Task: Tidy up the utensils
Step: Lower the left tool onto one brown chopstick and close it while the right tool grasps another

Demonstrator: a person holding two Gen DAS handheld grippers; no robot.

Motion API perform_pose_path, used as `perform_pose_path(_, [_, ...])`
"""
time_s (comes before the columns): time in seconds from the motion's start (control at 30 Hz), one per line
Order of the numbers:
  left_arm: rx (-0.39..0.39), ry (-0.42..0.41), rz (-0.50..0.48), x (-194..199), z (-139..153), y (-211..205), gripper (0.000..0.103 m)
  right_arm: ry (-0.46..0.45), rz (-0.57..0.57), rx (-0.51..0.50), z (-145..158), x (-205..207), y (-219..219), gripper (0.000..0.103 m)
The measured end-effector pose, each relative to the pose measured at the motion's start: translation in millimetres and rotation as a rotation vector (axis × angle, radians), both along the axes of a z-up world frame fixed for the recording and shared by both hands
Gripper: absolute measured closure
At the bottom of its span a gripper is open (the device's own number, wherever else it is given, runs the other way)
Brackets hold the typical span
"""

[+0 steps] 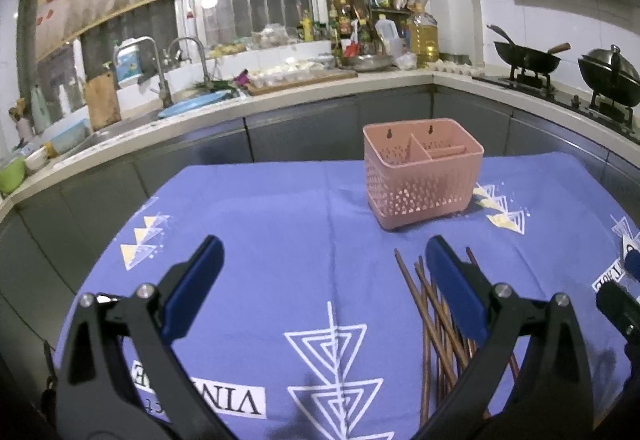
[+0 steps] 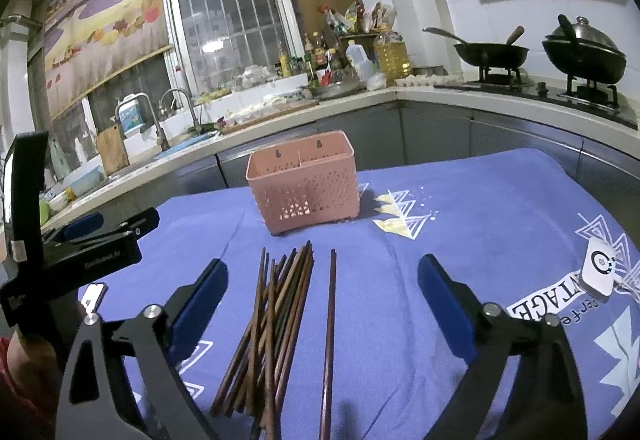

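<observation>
Nearest in the right wrist view, the right gripper [image 2: 322,290] stands spread wide with nothing between its blue pads, poised over the chopsticks [image 2: 276,324] that lie on the purple tablecloth [image 2: 480,208]. Most of them form a loose, crossing bundle toward the left pad; a single chopstick [image 2: 330,328] lies apart, just right of the bundle and nearly straight along the line of the fingers. They look like thin, stiff, light wooden sticks, likely smooth and prone to roll or pivot in a pinch, so a hold near the middle of the lone stick seems safest, away from the tangle. The left gripper [image 1: 324,280] is also spread and empty, left of the chopsticks. Farther back on the cloth stands the pink perforated utensil basket [image 2: 304,192], upright, its divided compartments empty as far as can be seen.
</observation>
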State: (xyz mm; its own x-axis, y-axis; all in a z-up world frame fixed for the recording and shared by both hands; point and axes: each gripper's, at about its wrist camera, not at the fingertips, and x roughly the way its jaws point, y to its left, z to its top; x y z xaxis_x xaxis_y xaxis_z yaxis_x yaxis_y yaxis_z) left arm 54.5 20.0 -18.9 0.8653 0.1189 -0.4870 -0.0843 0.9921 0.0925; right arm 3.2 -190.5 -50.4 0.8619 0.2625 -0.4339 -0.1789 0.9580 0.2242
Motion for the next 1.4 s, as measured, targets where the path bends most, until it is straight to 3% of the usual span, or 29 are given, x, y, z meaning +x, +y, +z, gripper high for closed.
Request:
perform_pose_path(0.13, [-0.118, 0.107, -0.078, 13.2, -12.5, 12.2, 0.006, 0.057, 0.023, -0.026, -12.3, 12.3, 2.6, 0.036])
perform_pose_path(0.23, [-0.210, 0.208, -0.124, 25.4, -29.0, 20.7, 0.018, 0.124, 0.057, -0.061, -28.1, 22.5, 7.6, 0.057])
perform_pose_path(0.33, [-0.269, 0.291, -0.171, 36.2, -46.3, 20.3, 0.025, 0.193, 0.087, -0.069, -44.7, 33.4, 10.4, 0.069])
perform_pose_path(0.63, [-0.287, 0.446, -0.248, 69.7, -83.6, -8.6, 0.050, 0.302, 0.125, -0.140, -76.6, 51.2, 18.2, 0.070])
perform_pose_path(0.77, [-0.225, 0.470, -0.249, 81.8, -95.8, -23.5, 0.055, 0.322, 0.142, -0.201, -86.4, 54.9, 26.9, 0.070])
perform_pose_path(0.9, [-0.211, 0.517, -0.241, 93.3, -108.1, -28.9, 0.058, 0.347, 0.146, -0.249, -96.6, 60.3, 28.1, 0.070])
perform_pose_path(1.1, [-0.221, 0.515, -0.229, 95.5, -109.0, -19.9, 0.067, 0.339, 0.113, -0.248, -96.9, 65.5, 18.8, 0.070])
perform_pose_path(1.27, [-0.253, 0.518, -0.240, 97.3, -109.6, -13.6, 0.068, 0.329, 0.131, -0.256, -96.4, 64.6, 24.2, 0.071])
perform_pose_path(1.4, [-0.276, 0.517, -0.248, 99.8, -110.4, -5.3, 0.080, 0.326, 0.135, -0.240, -96.4, 65.6, 22.7, 0.082])
